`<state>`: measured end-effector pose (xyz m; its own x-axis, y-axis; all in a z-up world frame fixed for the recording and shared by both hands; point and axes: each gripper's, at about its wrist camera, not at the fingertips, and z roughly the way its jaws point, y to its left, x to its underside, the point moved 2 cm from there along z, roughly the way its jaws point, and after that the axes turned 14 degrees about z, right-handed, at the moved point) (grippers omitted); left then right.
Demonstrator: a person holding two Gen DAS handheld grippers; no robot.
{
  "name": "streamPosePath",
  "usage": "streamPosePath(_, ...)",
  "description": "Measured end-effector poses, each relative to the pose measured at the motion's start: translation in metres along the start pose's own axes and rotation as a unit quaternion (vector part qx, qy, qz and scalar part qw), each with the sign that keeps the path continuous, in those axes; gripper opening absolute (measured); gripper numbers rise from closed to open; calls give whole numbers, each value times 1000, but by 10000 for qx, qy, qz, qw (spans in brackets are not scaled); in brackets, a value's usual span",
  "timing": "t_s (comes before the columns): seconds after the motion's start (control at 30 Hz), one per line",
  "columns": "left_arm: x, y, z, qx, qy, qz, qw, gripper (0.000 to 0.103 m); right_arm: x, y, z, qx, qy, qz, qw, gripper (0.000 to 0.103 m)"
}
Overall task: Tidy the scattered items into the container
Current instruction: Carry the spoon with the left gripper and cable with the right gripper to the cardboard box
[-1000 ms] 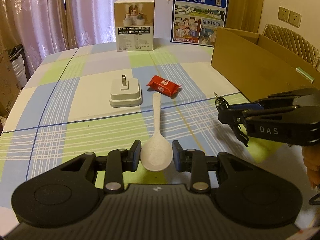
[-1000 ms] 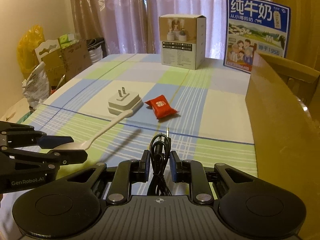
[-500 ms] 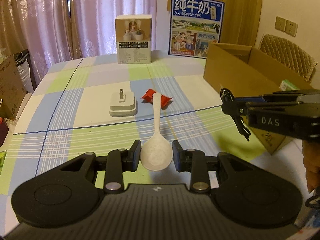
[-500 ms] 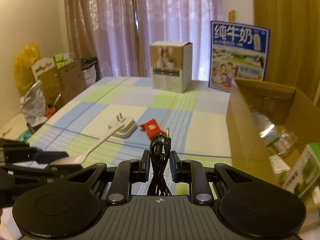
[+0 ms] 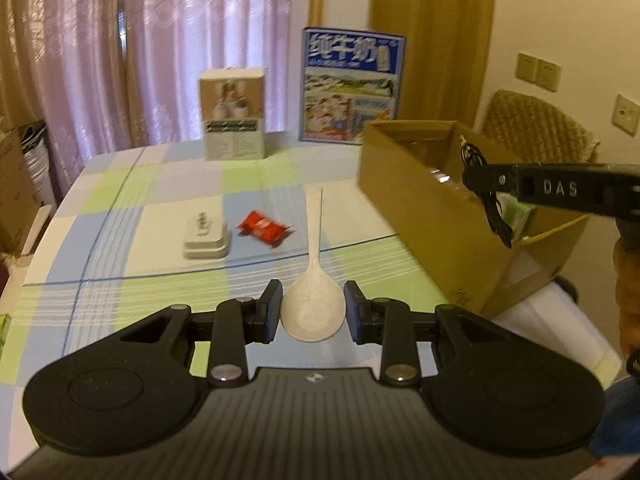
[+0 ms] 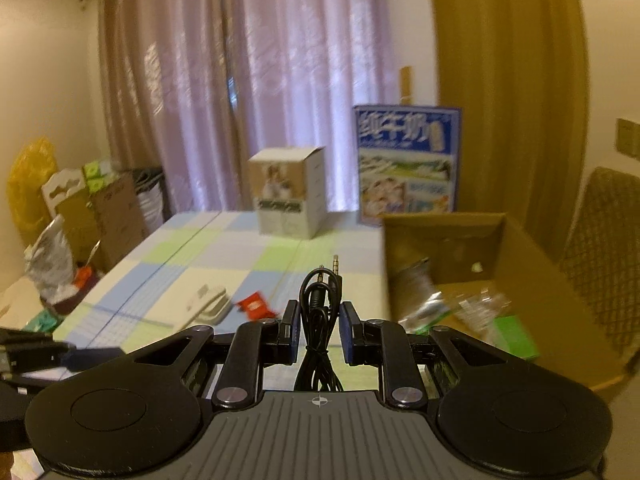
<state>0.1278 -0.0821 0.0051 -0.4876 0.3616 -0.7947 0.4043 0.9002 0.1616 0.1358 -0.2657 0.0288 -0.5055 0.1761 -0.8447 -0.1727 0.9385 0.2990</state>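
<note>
Nearest the cameras, the left gripper (image 5: 313, 316) pinches a white rice spoon (image 5: 313, 304) by its bowl, and the right gripper (image 6: 319, 330), marked "DAS", clamps a coiled black audio cable (image 6: 319, 308) beside the cardboard box (image 5: 432, 216), which already holds several items. Farther out, a white plug adapter (image 5: 207, 238) and red snack packet (image 5: 265, 229) remain on the checked tablecloth (image 5: 120, 240). Beyond stands a milk carton (image 5: 352, 88), its lettering blurred.

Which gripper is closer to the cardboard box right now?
Right. The right gripper holds the black cable at the cardboard box opening; the left gripper, gripping the spoon, hangs beside it over the table.
</note>
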Motion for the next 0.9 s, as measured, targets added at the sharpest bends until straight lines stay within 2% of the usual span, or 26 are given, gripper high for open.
streamPosePath(0.37, -56, -77, 11, 535, -349, 333, 9974, 28, -44, -77, -34, 491, -365, 237, 9978, 17)
streamPosePath(0.57, -83, -115, 32, 781, -408, 431, 9952, 28, -51, -109, -35, 643, -391, 291, 9967, 17)
streamPosePath(0.9, -106, -144, 71, 895, -364, 421, 9944, 28, -55, -148, -19, 762, -286, 295, 9962, 17)
